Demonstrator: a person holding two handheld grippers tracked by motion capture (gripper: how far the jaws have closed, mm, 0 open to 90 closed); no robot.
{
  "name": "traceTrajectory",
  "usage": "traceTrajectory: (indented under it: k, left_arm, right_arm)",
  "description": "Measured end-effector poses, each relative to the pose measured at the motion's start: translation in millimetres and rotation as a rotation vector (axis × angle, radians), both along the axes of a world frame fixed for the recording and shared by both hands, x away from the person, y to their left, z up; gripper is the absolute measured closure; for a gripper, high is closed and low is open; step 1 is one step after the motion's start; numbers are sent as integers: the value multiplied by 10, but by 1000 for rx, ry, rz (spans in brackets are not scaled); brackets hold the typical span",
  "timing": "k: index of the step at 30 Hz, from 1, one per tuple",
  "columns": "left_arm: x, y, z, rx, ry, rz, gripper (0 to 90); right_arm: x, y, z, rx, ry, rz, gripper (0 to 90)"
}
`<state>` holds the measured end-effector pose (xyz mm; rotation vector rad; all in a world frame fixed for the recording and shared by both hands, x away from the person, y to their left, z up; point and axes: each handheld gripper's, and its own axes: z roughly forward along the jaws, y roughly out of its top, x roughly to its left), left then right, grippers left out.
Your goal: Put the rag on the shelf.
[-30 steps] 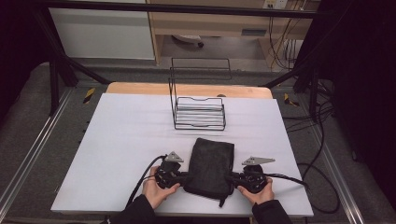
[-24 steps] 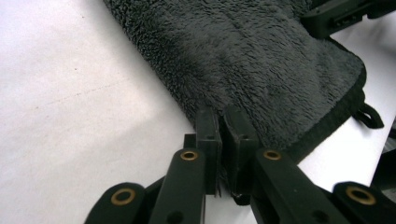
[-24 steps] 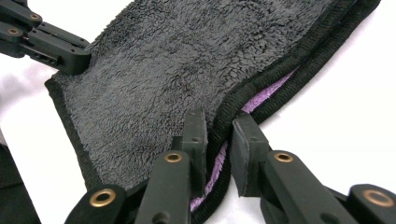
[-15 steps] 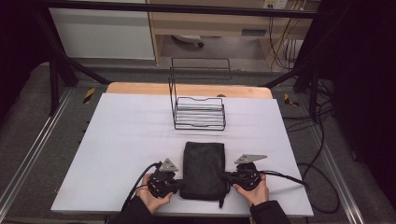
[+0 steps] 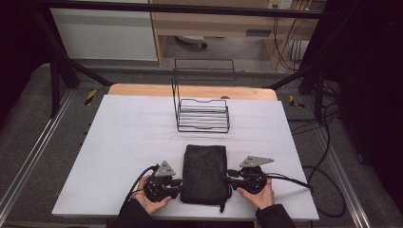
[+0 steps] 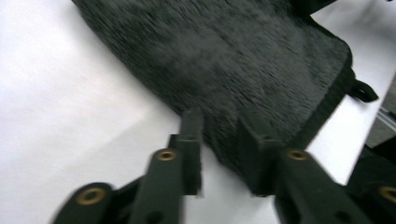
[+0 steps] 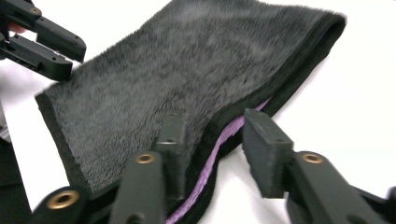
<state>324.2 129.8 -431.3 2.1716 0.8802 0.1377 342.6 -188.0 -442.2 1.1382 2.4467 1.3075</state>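
A: Towel status?

B: Black towel (image 5: 205, 173), fuzzy, folded into a rectangle, purple inner layer at its edge. Flat on the tabletop (image 5: 123, 137), near edge, in front of the rack (image 5: 203, 114).

A: Grippers?

B: My left gripper (image 5: 177, 182) and right gripper (image 5: 231, 174) have both just opened, jaws parted astride the towel's side edges, not pinching.

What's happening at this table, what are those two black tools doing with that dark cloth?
A person holds a two-jaw gripper in each hand and is working on a folded black towel lying near the front edge of the white table. The left gripper is at the towel's left edge, the right gripper at its right edge. Both sets of jaws have just been opening, and the pads are not pressing on the towel's edges. A purple trim shows between the layers. Behind the towel stands a black wire rack.
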Motion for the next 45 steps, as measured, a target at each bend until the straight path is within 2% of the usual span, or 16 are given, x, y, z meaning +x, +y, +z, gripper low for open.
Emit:
traceTrajectory:
  k: [3, 4, 6, 7, 9, 10, 11, 12, 15, 16, 19, 23, 31, 37, 42, 45]
  left_arm:
    - [37, 32, 32, -1, -13, 4, 547]
    - [78, 63, 63, -7, -31, 7, 505]
    - [99, 76, 77, -9, -35, 6, 475]
    - [121, 87, 90, -13, -37, 7, 400]
    - [166, 107, 110, -14, -31, 3, 370]
    - [185, 113, 117, -14, -32, 5, 342]
    - [204, 117, 121, -13, -34, 6, 282]
    - [226, 120, 126, -10, -33, 4, 244]
    - [306, 124, 146, 3, -21, -6, 186]
    - [329, 120, 153, 8, -26, -2, 136]
    - [397, 121, 180, 18, -41, 7, 86]
    - [487, 119, 217, 17, -57, 23, 73]
    - [704, 55, 225, 15, -52, 61, 77]
    - [885, -9, 209, -6, -50, 111, 119]
    - [1005, -91, 171, 18, -47, 143, 145]
    - [1058, -144, 128, 13, -45, 156, 177]
  right_arm:
    - [10, -48, 38, 16, -26, -12, 481]
    - [17, -66, 47, 19, -29, -9, 449]
    - [22, -79, 50, 25, -37, -16, 410]
    - [34, -107, 56, 30, -41, -26, 346]
    - [39, -120, 59, 31, -42, -31, 323]
    - [46, -134, 60, 33, -50, -36, 284]
    - [62, -159, 66, 29, -49, -50, 204]
    - [72, -172, 69, 30, -42, -55, 176]
    - [89, -197, 69, 35, -39, -62, 133]
    - [94, -215, 76, 23, -45, -67, 97]
    - [90, -237, 91, 26, -53, -72, 71]
    - [82, -252, 101, 33, -58, -79, 59]
    - [71, -266, 97, 16, -63, -88, 40]
    - [67, -266, 84, 9, -58, -93, 40]
    - [65, -263, 74, -1, -59, -93, 39]
    - [64, -263, 73, -3, -60, -94, 38]
